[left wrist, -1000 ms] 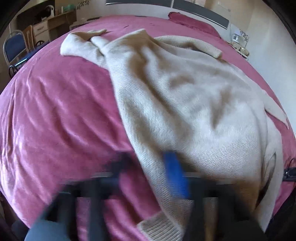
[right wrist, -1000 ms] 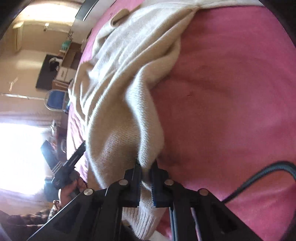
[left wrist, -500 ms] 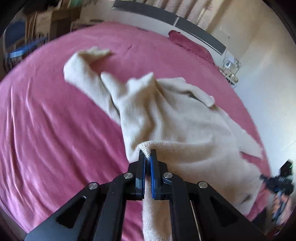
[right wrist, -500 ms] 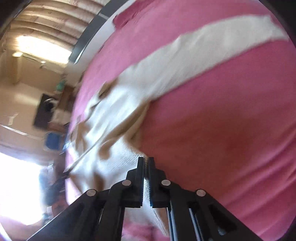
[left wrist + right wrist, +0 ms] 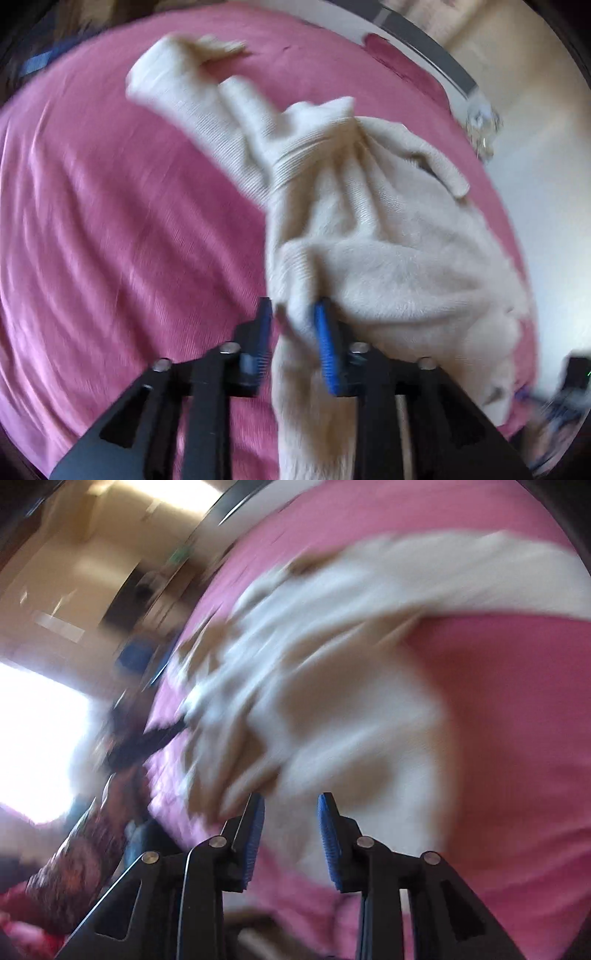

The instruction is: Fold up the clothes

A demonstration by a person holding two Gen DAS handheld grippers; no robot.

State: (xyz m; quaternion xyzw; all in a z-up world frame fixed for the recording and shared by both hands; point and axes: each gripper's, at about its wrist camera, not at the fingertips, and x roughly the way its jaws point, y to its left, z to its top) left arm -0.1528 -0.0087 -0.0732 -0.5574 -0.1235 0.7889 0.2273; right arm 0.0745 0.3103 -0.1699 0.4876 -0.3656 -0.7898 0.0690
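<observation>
A pink bedspread (image 5: 110,229) covers the bed, and a cream sweater (image 5: 388,236) lies bunched across it. The left gripper (image 5: 293,332) has its fingers apart with the sweater's hem loose between them. The right gripper (image 5: 290,819) is spread too, holding nothing above the blurred sweater.

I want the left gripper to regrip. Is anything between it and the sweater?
Nothing visible. The left gripper has its jaws apart with a fold of the cream sweater already between them; only the pink bedspread lies around it.
</observation>
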